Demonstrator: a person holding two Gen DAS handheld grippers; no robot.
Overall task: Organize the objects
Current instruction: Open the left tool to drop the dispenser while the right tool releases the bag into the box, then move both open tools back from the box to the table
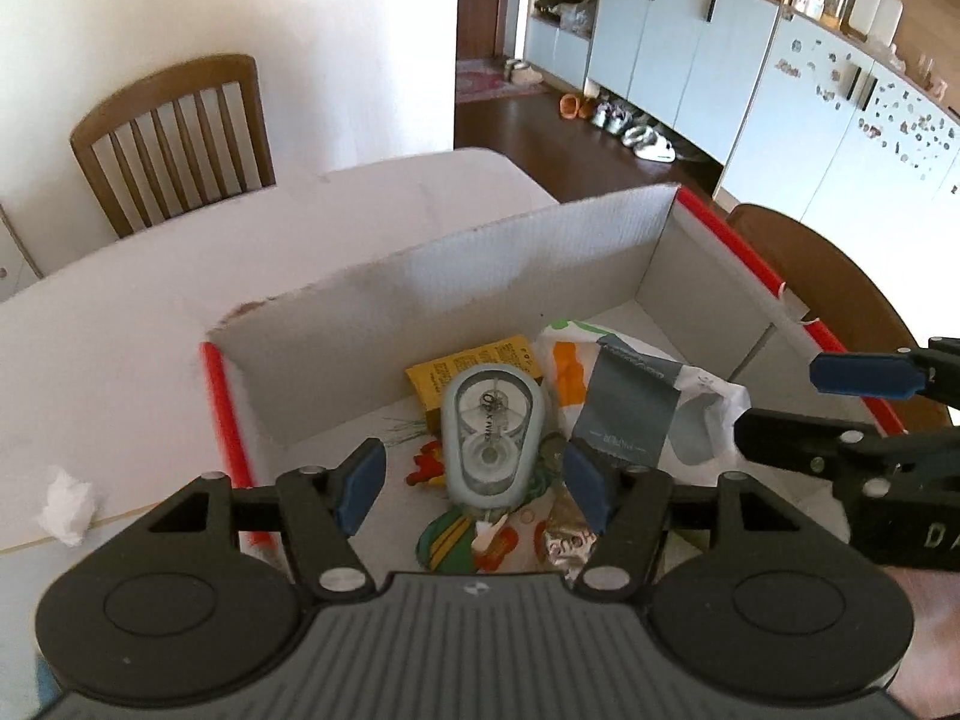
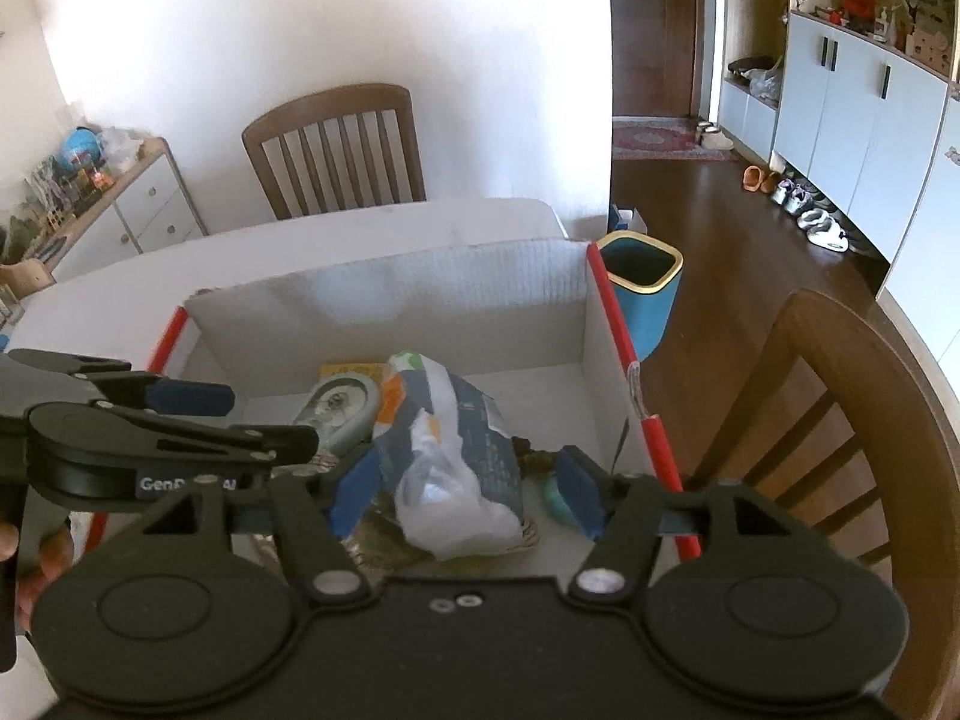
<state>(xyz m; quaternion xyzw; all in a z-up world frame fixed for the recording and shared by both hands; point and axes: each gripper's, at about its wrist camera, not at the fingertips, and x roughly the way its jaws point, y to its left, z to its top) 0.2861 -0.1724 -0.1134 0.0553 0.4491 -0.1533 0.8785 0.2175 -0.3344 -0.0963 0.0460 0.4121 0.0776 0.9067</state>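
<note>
Plainly, in the left wrist view the left gripper (image 1: 474, 483) hangs above the open cardboard box (image 1: 528, 252) with its jaws apart and nothing pressed between them; the pale tape dispenser (image 1: 491, 435) lies on the box floor below the gap, free of both pads. Behind it sits a yellow packet (image 1: 474, 363), to its right a crumpled plastic bag (image 1: 648, 402), and small bright oddments lie around its near end. Everything is gathered in the box, which seems to be the point of the tidying: loose things collected in one container. The right gripper (image 1: 840, 396) reaches in from the right over the red-edged wall, and a crumpled tissue (image 1: 66, 504) rests on the white desk (image 1: 180, 276) outside the box, probably still to be dealt with. In the right wrist view the right gripper (image 2: 462, 489) likewise stands with jaws open, the plastic bag (image 2: 456, 462) between them but not squeezed, lying in the box (image 2: 390, 294) beside the tape dispenser (image 2: 339, 411). The left gripper (image 2: 180, 414) crosses the left side of the picture, close enough to crowd any reach toward the dispenser. A wooden chair (image 2: 840, 420) stands near the box's right wall, a blue bin (image 2: 645, 294) on the floor beyond.
</note>
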